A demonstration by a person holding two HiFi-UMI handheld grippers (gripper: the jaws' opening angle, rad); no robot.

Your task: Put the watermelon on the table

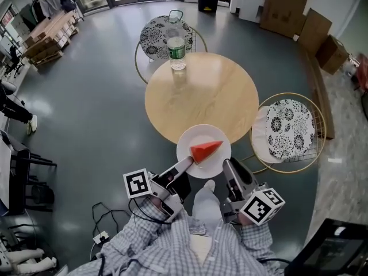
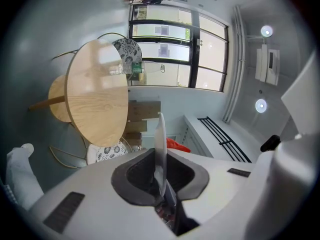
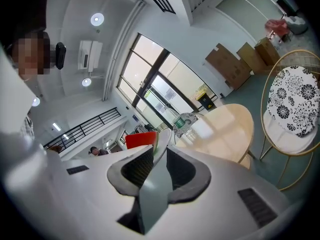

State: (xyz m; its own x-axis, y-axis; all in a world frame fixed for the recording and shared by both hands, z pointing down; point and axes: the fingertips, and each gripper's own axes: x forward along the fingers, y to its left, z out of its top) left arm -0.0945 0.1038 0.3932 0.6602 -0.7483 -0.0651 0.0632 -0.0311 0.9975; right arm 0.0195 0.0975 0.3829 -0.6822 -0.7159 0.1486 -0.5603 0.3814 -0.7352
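Watermelon [image 1: 205, 150], a red wedge with its tip pointing to 2 o'clock, lies on a white plate [image 1: 192, 142] that the person carries between both grippers. In the head view the plate sits at the 6 o'clock edge of the round wooden table [image 1: 201, 91], its far rim overlapping the tabletop; whether it touches the wood cannot be told.

The left gripper [image 1: 188, 161] is clenched on the plate's rim at 8 o'clock. Its own view shows the plate edge-on, pinched between the dark pads, with the red fruit just past them. The right gripper [image 1: 227, 165] grips the rim at 4 o'clock in the same way, its pads pressed against both faces of the plate.

A clear water bottle [image 1: 176, 48] with a green label stands upright at 11 o'clock on the table. One wire chair with a floral cushion [image 1: 167, 36] stands beyond the table at 11 o'clock, and another [image 1: 290, 128] beside it at 4 o'clock. The person's checked sleeves fill the bottom of the head view.
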